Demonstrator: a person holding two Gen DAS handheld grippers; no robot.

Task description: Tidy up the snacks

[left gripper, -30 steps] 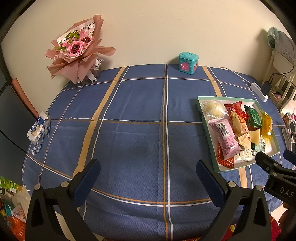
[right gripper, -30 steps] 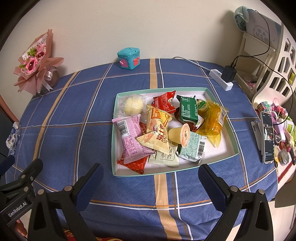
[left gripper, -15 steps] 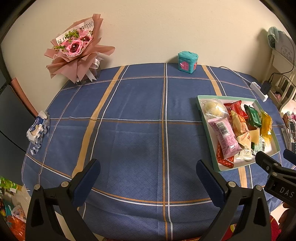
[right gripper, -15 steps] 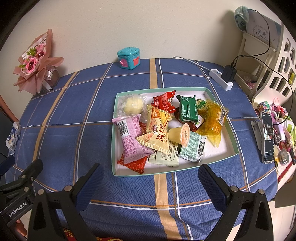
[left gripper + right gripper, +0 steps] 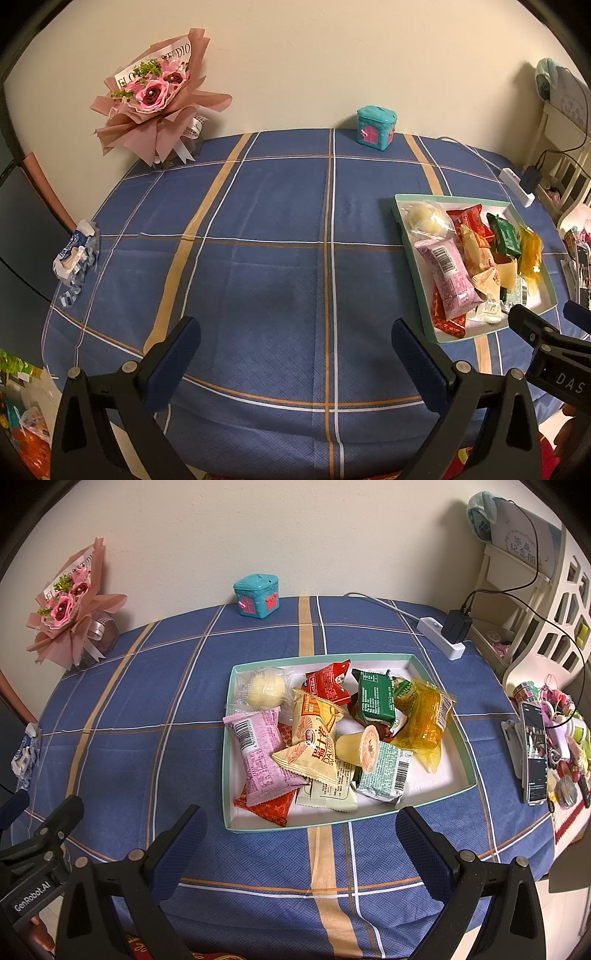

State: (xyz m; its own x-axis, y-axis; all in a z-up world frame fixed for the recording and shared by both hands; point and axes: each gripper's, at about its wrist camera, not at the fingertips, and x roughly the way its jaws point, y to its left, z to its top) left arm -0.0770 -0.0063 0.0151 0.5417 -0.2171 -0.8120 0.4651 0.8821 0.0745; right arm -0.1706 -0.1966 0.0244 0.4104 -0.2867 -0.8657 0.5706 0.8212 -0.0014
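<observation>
Left gripper (image 5: 295, 354): held at 6 o'clock over bare blue cloth; fingers spread wide, nothing gripped.
Right gripper (image 5: 301, 840): held at 6 o'clock, just short of the tray's near rim; fingers spread wide, empty.
Tray (image 5: 463, 740): a mint-rimmed tray, seen mid-frame from the right wrist, at 3 o'clock from the left wrist.
Snacks (image 5: 321, 734): piled loosely inside the tray; pink packet (image 5: 258, 755) at 9 o'clock, orange bag (image 5: 424, 718) at 3 o'clock, a small jelly cup (image 5: 360, 747), probably, in the centre.
Tablecloth (image 5: 266, 229): blue plaid.
</observation>
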